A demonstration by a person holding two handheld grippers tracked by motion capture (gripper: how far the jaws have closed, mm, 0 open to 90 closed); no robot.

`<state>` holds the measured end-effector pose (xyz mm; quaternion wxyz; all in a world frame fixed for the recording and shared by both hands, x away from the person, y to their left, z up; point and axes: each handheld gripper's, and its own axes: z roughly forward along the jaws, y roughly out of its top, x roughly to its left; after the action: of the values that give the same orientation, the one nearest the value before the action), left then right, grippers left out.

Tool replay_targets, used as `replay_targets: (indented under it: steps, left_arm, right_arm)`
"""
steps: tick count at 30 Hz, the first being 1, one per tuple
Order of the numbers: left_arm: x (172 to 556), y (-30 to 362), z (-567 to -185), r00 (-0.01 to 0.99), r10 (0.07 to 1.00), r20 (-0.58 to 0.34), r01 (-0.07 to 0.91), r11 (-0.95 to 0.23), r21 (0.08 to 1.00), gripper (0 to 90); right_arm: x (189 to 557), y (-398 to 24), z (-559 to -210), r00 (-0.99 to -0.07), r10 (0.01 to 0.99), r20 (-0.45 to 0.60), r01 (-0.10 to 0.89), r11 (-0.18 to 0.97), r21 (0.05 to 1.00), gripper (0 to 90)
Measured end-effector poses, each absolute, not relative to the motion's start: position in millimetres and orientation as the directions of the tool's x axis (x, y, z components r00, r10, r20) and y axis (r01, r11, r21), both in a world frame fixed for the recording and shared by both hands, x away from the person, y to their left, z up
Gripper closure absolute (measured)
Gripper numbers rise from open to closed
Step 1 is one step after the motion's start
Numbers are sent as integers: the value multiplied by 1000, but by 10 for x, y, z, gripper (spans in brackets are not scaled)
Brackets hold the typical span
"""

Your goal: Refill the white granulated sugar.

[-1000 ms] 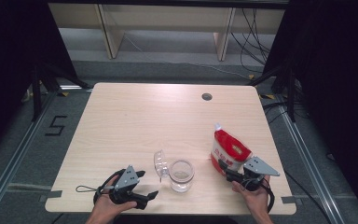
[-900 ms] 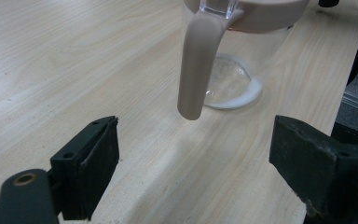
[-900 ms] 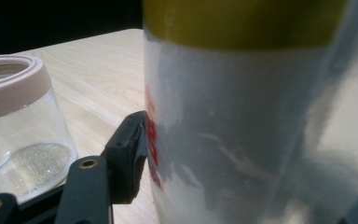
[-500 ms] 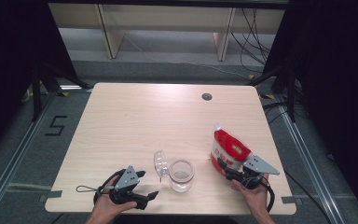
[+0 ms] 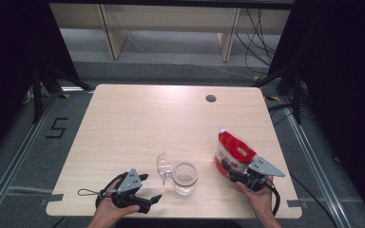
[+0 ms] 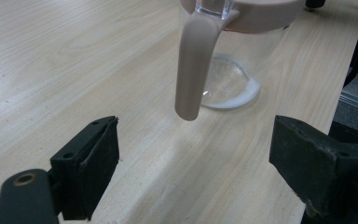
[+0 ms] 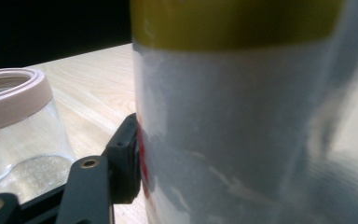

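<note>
Bag [image 5: 234,152], squeezed by the right gripper [image 5: 229,167], should tip slowly over the jar [image 5: 185,177]; the left gripper [image 5: 148,189] beside the jar gapes empty.

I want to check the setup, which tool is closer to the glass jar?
Left. The left tool sits open just beside the glass jar, aimed at its handle. The right tool is farther off, clamped on the red bag.
</note>
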<state>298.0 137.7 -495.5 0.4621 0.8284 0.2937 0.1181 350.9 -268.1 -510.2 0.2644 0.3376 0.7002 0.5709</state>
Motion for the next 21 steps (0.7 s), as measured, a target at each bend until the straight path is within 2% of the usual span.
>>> replay_targets:
  steps: [2, 5, 6, 9, 12, 14, 15, 16, 17, 21]
  left_arm:
    - [2981, 1379, -4955, 801, 594, -73, 376, -405, 833, 156]
    - [2988, 1384, -4954, 802, 594, -60, 372, -418, 829, 156]
    - [2978, 1375, -4956, 801, 593, -78, 377, -400, 835, 156]
    - [2977, 1369, -4960, 797, 598, -85, 382, -390, 838, 156]
    - [2989, 1387, -4955, 803, 593, -56, 371, -424, 827, 156]
    - [2989, 1384, -4953, 802, 595, -61, 372, -418, 829, 156]
    - [2981, 1375, -4956, 801, 594, -79, 377, -397, 837, 156]
    - [2981, 1377, -4956, 801, 594, -77, 375, -397, 838, 156]
    - [2981, 1380, -4954, 800, 595, -81, 377, -394, 838, 156]
    - [2985, 1388, -4949, 804, 590, -74, 369, -396, 841, 156]
  right_arm:
    - [3494, -2673, -5098, -635, 770, 59, 213, 102, 972, 415]
    - [3537, -2689, -5108, -653, 757, 35, 199, 126, 972, 419]
    - [3510, -2673, -5109, -635, 769, 77, 220, 85, 972, 430]
    - [3516, -2683, -5109, -652, 754, 78, 221, 91, 971, 438]
    - [3513, -2681, -5109, -652, 754, 80, 219, 87, 972, 446]
    - [3522, -2693, -5103, -652, 756, 60, 214, 107, 971, 456]
    - [3532, -2718, -5094, -648, 761, 16, 194, 146, 970, 459]
    - [3526, -2700, -5097, -646, 762, 41, 208, 124, 970, 461]
    - [3546, -2707, -5096, -649, 761, 12, 179, 138, 974, 463]
    - [3508, -2696, -5078, -645, 762, 65, 231, 113, 966, 468]
